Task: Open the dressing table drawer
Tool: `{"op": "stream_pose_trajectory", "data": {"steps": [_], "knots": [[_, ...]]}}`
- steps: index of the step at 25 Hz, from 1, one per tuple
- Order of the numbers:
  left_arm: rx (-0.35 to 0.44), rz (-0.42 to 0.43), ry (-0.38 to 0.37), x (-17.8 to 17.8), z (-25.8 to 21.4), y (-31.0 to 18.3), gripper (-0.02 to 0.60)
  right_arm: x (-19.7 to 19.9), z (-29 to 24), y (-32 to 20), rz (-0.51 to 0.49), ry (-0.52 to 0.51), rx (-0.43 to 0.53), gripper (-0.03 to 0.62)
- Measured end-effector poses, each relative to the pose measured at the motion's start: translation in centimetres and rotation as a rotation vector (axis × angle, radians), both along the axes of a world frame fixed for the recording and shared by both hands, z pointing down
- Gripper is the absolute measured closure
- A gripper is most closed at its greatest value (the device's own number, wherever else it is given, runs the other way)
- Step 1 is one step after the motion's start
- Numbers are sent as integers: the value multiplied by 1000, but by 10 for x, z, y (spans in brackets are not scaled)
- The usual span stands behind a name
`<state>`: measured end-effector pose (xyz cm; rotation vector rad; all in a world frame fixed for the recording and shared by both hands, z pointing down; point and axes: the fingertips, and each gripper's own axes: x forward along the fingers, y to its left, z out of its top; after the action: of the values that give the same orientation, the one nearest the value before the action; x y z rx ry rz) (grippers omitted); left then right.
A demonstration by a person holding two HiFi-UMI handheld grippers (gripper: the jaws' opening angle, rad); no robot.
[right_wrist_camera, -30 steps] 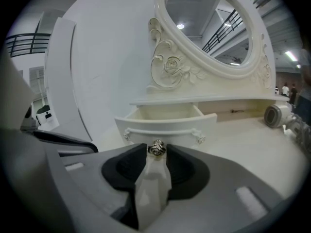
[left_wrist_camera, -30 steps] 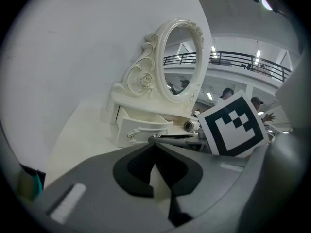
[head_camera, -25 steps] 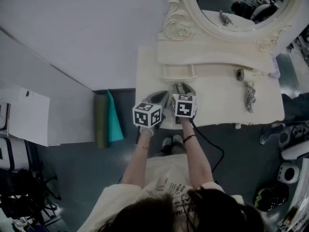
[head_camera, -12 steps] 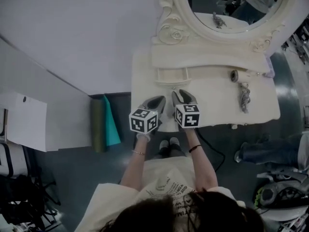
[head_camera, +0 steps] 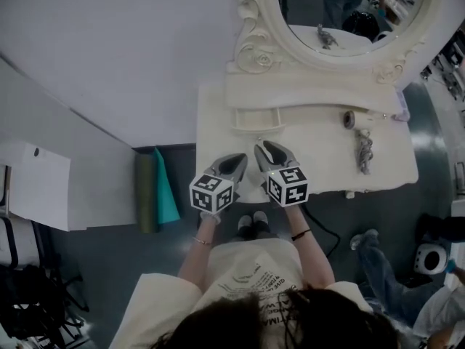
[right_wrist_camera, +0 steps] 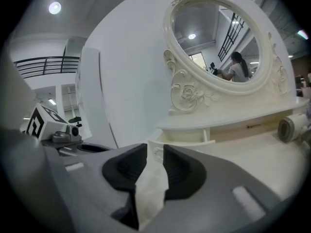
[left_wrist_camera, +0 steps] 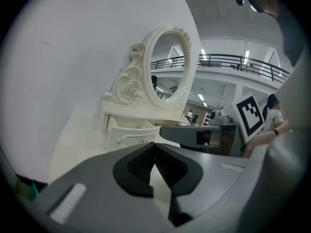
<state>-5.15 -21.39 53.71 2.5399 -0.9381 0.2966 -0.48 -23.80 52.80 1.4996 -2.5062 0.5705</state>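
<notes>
Seeing drawer (head_camera: 258,119) pulled out of the dressing table (head_camera: 320,155), below the mirror (head_camera: 341,9). Reading right gripper (right_wrist_camera: 154,152) as apart, just been closing, on nothing; left gripper (left_wrist_camera: 155,147) pinched together, empty. Looks done: withdraw straight, avoid nudging the front back in.

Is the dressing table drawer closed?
No, the drawer stands pulled out of the dressing table, its open top showing.

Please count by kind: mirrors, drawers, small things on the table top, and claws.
Mirror: 1
Open drawer: 1
Small things on the top: 2, a roll and a metal trinket
Claws: 2, left claw and right claw
Total: 6
</notes>
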Motion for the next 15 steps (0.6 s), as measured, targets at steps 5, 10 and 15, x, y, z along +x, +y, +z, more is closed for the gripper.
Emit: {"op": "stream_pose_trajectory", "data": {"steps": [5, 10, 15], "knots": [[36, 1, 19, -2, -16, 5, 594, -1, -12, 11, -35, -29, 21, 493], [82, 18, 39, 2, -37, 11, 594, -4, -28, 21, -67, -54, 52, 514], [116, 30, 45, 6, -48, 21, 594, -8, -41, 28, -88, -64, 82, 545]]}}
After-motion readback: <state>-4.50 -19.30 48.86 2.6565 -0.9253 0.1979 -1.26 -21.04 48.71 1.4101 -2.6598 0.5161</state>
